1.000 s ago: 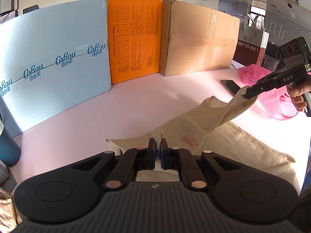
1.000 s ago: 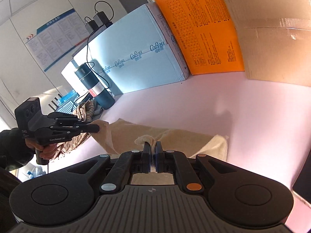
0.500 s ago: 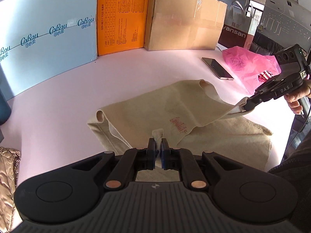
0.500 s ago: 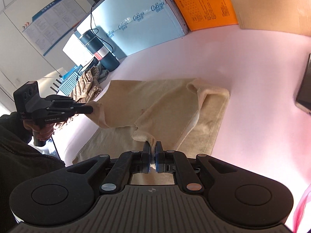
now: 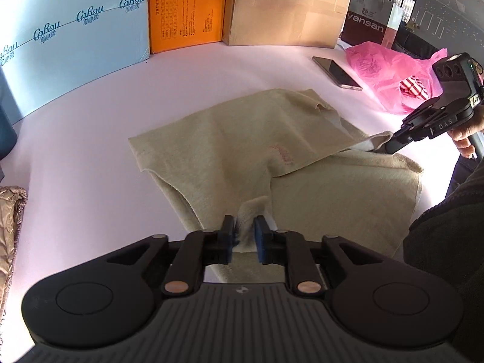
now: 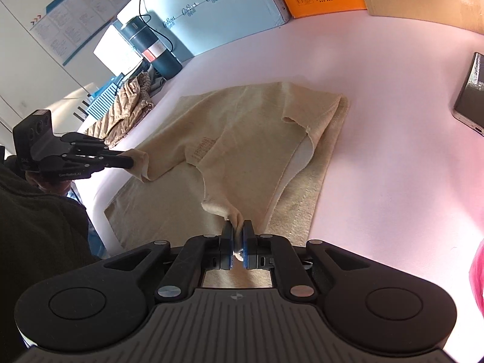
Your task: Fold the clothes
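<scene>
A beige knit garment (image 5: pixel 236 139) lies on the pink table (image 5: pixel 90 106), its near part folded over onto itself. My left gripper (image 5: pixel 244 225) sits low at the near edge; its jaws are opening, with a loose corner of the cloth standing between the blue pads but not pressed. In the right wrist view the same garment (image 6: pixel 248 133) spreads ahead. My right gripper (image 6: pixel 238 228) is shut on another pinched corner of it. Each gripper shows in the other's view: the right gripper (image 5: pixel 390 145) at the cloth's right edge, the left gripper (image 6: pixel 130 161) at its left edge.
A phone (image 5: pixel 337 72) and a pink plastic bag (image 5: pixel 387 69) lie at the right. A blue box (image 5: pixel 69 39), an orange box (image 5: pixel 187 9) and a cardboard box (image 5: pixel 287 6) wall off the back. A dark flask (image 6: pixel 154 48) and a gold quilted garment (image 6: pixel 130 103) sit at the left.
Both grippers came down and toward the near edge, laying the lifted cloth over the part beneath. The left jaws, pinched shut on the corner before, now stand apart.
</scene>
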Action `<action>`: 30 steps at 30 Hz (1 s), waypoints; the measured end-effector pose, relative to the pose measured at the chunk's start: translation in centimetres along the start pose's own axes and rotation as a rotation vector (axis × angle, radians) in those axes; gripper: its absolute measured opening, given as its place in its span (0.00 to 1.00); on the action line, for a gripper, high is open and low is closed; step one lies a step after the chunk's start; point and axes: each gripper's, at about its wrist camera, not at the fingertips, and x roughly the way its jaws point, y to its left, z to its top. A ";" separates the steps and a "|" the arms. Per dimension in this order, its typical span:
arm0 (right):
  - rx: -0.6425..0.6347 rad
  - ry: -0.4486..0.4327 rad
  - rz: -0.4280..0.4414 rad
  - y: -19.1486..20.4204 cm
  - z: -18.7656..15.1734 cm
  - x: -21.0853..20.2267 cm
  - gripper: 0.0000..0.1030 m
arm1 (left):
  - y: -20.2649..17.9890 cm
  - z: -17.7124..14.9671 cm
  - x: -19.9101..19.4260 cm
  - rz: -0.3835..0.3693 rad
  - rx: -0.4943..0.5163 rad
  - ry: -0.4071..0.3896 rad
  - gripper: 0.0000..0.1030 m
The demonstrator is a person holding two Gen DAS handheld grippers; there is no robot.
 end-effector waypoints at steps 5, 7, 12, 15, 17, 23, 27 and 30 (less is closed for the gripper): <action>-0.003 -0.006 -0.063 -0.3 -0.4 -1.0 0.33 | 0.0 -1.4 -2.0 0.067 -0.004 0.001 0.55; -0.002 -0.018 -0.061 -0.3 -0.5 -1.8 0.36 | -0.1 -2.0 -3.0 0.081 -0.014 0.003 0.57; 0.026 -0.107 -0.017 0.1 -0.2 -3.6 0.41 | -0.4 -1.7 -4.2 0.095 -0.034 -0.045 0.65; 0.017 -0.150 -0.008 0.7 1.3 -2.8 0.42 | -0.4 -0.1 -2.3 0.097 -0.062 -0.081 0.67; -0.002 -0.164 -0.018 1.0 2.5 -1.3 0.42 | -1.1 1.1 -0.6 0.080 -0.051 -0.105 0.67; -0.033 -0.197 -0.047 0.6 5.9 4.9 0.42 | -3.5 2.8 3.7 0.017 -0.057 -0.093 0.67; -0.013 -0.196 -0.166 -0.9 7.3 7.0 0.42 | -3.8 2.0 5.5 0.017 -0.082 -0.003 0.72; 0.068 -0.231 -0.260 -3.1 7.5 6.1 0.39 | -3.9 1.4 5.6 0.034 -0.089 -0.009 0.74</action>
